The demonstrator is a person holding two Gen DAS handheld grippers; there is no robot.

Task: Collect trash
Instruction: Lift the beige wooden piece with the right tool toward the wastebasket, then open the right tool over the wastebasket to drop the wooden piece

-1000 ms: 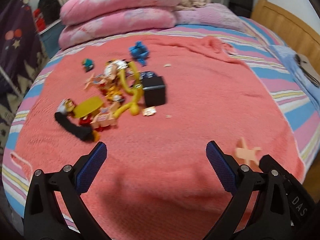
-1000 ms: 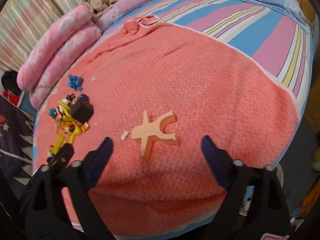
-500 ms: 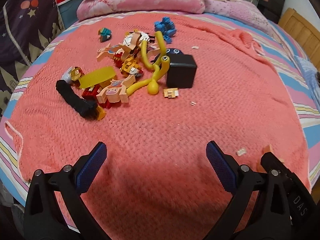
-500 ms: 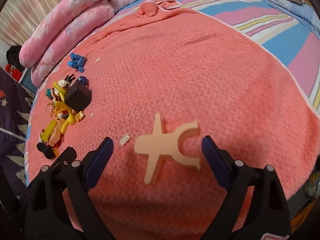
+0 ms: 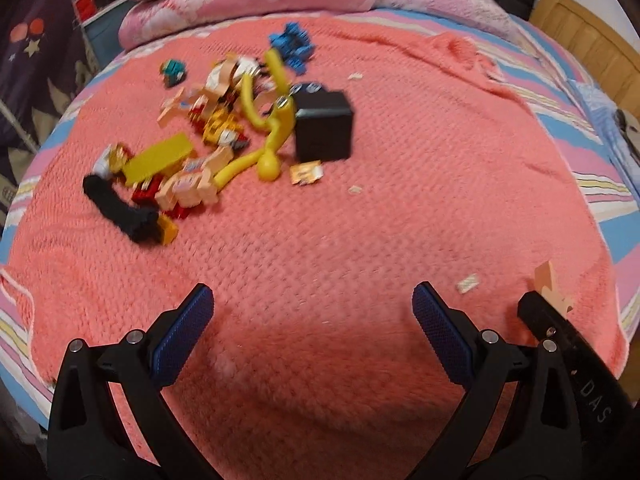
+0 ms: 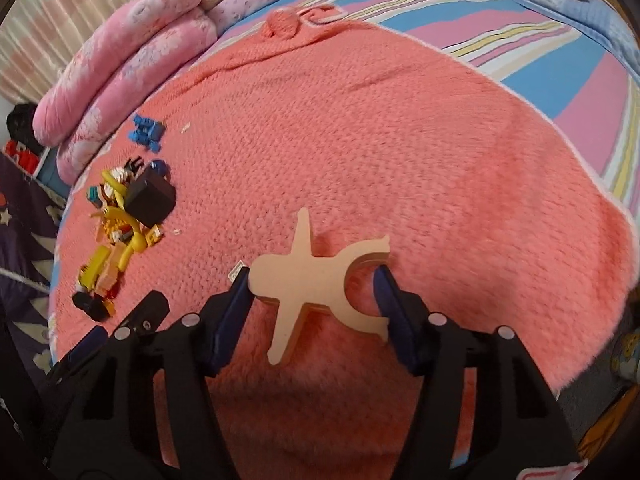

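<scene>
My right gripper is closing on the wooden cutout, near the blanket front edge; whether both pads are pressing it I cannot tell. My left gripper is hanging wide apart over bare blanket, the toy pile far ahead. I am reading "DAS" on the right gripper's body.

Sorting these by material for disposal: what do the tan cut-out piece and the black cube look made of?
Tan cut-out piece: probably thin plywood or fibreboard, matte, with a darker layered edge. Black cube: likely hard plastic, given its smooth faces and faint sheen, though blur leaves that uncertain.
</scene>
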